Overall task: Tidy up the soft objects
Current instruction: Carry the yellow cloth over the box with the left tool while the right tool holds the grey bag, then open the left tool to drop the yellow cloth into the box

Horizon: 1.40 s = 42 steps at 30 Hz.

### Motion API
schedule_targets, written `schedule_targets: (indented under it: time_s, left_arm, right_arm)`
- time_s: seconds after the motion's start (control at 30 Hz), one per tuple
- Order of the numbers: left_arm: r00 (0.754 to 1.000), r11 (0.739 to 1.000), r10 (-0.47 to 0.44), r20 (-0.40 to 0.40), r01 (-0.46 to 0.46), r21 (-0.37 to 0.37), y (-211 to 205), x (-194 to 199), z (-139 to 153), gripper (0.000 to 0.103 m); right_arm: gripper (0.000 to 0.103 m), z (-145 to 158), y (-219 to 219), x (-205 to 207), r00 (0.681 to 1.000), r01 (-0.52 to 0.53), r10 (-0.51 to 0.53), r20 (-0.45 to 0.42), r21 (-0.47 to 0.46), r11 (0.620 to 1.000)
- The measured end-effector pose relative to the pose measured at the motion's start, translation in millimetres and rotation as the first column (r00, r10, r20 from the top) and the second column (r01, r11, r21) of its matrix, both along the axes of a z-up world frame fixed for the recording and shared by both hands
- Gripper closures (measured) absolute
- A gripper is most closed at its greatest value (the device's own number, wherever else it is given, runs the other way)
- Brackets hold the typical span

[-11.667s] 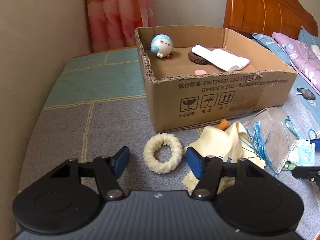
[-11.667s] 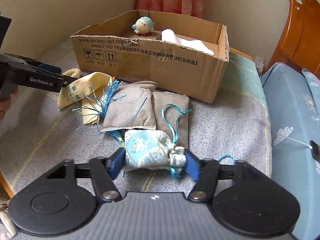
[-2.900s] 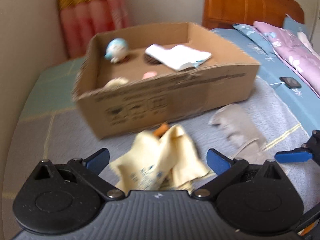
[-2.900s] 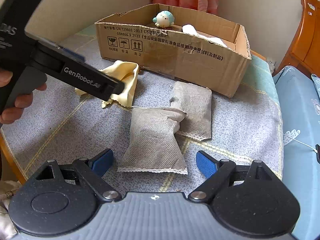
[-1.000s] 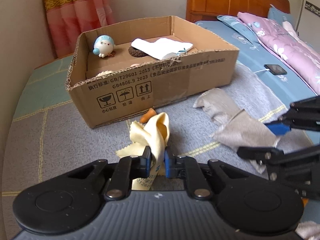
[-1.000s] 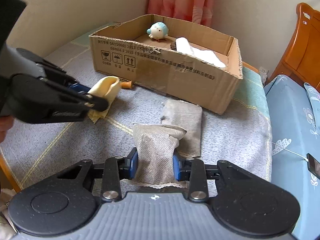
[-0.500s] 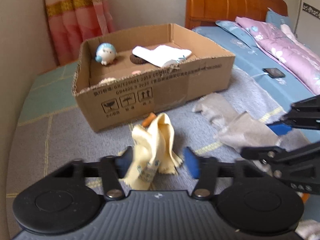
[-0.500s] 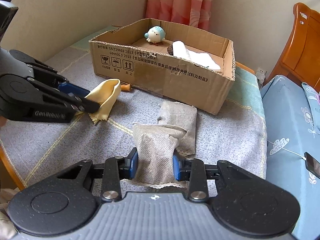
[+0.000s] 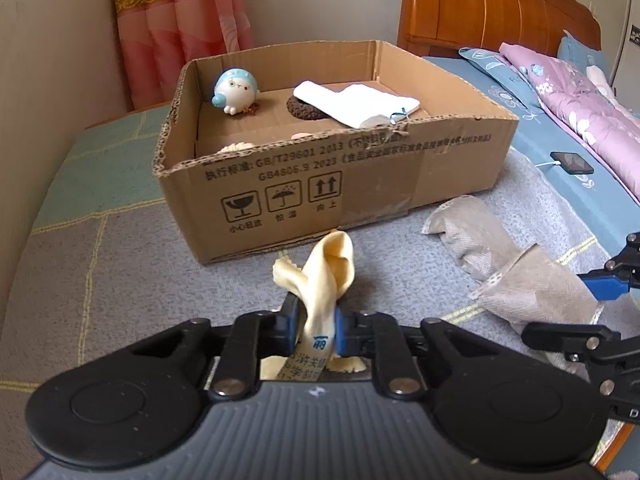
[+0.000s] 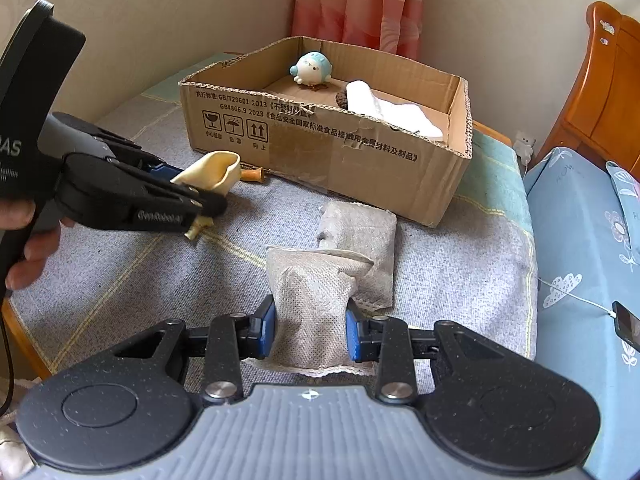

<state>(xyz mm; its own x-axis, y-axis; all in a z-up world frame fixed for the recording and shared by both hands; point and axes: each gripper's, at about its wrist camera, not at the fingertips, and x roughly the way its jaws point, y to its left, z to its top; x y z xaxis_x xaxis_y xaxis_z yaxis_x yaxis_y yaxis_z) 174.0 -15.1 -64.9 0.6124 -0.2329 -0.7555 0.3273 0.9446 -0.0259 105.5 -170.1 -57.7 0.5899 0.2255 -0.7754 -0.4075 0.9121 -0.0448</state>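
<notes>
In front of the open brown cardboard box (image 9: 332, 184), the left claw (image 9: 316, 326) pinches a pale yellow cloth (image 9: 326, 276) and the right claw (image 10: 310, 330) clamps a grey fabric pouch (image 10: 312, 300); both likely need lifting over the box wall.

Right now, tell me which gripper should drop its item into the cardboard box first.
Left, probably. The left gripper is shut on the yellow cloth, lifted and close to the cardboard box front wall. The right gripper grips a grey pouch farther back, its bottom edge seemingly resting on the blanket.
</notes>
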Motion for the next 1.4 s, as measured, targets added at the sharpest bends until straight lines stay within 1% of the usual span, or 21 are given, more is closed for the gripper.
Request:
schedule_targets:
  time_s: [0.03, 0.2, 0.3, 0.43, 0.53, 0.67, 0.77, 0.9, 1.0, 1.13, 1.17, 1.2, 1.23, 1.27, 1.3, 1.33, 1.4]
  left_arm:
    - [1.000, 1.000, -0.003, -0.002, 0.003, 0.002, 1, 0, 1, 0.092]
    - [1.000, 0.999, -0.028, 0.006, 0.028, 0.019, 7, -5, 12, 0.094]
    - [0.998, 0.998, -0.058, 0.009, 0.058, 0.029, 9, -10, 23, 0.094]
    - [0.995, 0.995, -0.096, 0.017, 0.096, 0.022, 12, -16, 41, 0.094]
    - [0.992, 0.992, -0.122, 0.043, 0.122, 0.018, 11, -20, 57, 0.094]
    - [0.985, 0.989, -0.146, 0.088, 0.148, -0.011, 10, -15, 82, 0.094]
    - [0.980, 0.987, -0.155, 0.126, 0.158, -0.015, 7, 1, 101, 0.094]
    - [0.972, 0.983, -0.178, 0.150, 0.181, -0.003, -1, 34, 114, 0.094]
    - [0.978, 0.986, -0.166, 0.127, 0.168, -0.004, -6, 72, 112, 0.094]
    - [0.982, 0.989, -0.150, 0.114, 0.149, 0.023, -13, 109, 103, 0.093]
    - [0.983, 0.990, -0.140, 0.117, 0.138, 0.028, -14, 116, 100, 0.091]
    - [0.984, 0.993, -0.116, 0.132, 0.112, 0.037, -14, 122, 97, 0.087]
    - [0.984, 0.994, -0.101, 0.145, 0.095, 0.046, -14, 128, 93, 0.073]
    - [0.985, 0.995, -0.096, 0.141, 0.089, 0.052, -14, 133, 90, 0.061]
    - [0.987, 0.994, -0.096, 0.128, 0.088, 0.061, -15, 137, 86, 0.035]
    - [0.986, 0.994, -0.095, 0.134, 0.086, 0.067, -16, 138, 84, 0.025]
    - [0.980, 0.994, -0.091, 0.175, 0.079, 0.077, -15, 130, 84, 0.022]
  right_arm:
    - [0.065, 0, 0, 0, 1.000, 0.000, 0.000, -0.001, 0.002, 1.000]
    - [0.064, 2, 0, -1, 1.000, 0.002, -0.002, 0.004, 0.000, 1.000]
    - [0.064, 4, 0, -2, 1.000, 0.002, -0.002, 0.010, 0.000, 1.000]
    - [0.065, 11, -3, -3, 1.000, 0.006, -0.006, 0.023, 0.001, 1.000]
    - [0.064, 17, -8, -1, 1.000, 0.010, -0.010, 0.023, 0.019, 1.000]
    - [0.064, 30, -13, 1, 0.999, 0.002, -0.003, 0.035, 0.038, 0.999]
    - [0.065, 41, -16, 1, 0.998, -0.013, 0.011, 0.062, 0.040, 0.999]
    - [0.064, 52, -20, 3, 0.995, -0.011, 0.007, 0.098, 0.039, 0.999]
    - [0.064, 57, -24, 4, 0.994, -0.001, -0.005, 0.109, 0.057, 0.998]
    - [0.064, 61, -29, 4, 0.994, 0.008, -0.015, 0.112, 0.062, 0.998]
    - [0.064, 62, -30, 4, 0.993, 0.013, -0.020, 0.116, 0.057, 0.998]
    - [0.064, 63, -31, 3, 0.993, 0.019, -0.025, 0.119, 0.056, 0.998]
    - [0.064, 65, -33, 2, 0.992, 0.023, -0.030, 0.120, 0.059, 0.998]
    - [0.064, 66, -35, 1, 0.992, 0.025, -0.033, 0.122, 0.063, 0.998]
    - [0.064, 66, -36, 1, 0.992, 0.028, -0.036, 0.123, 0.066, 0.997]
    - [0.064, 67, -37, 0, 0.991, 0.030, -0.038, 0.124, 0.068, 0.997]
    - [0.064, 68, -39, 1, 0.991, 0.035, -0.043, 0.124, 0.068, 0.997]
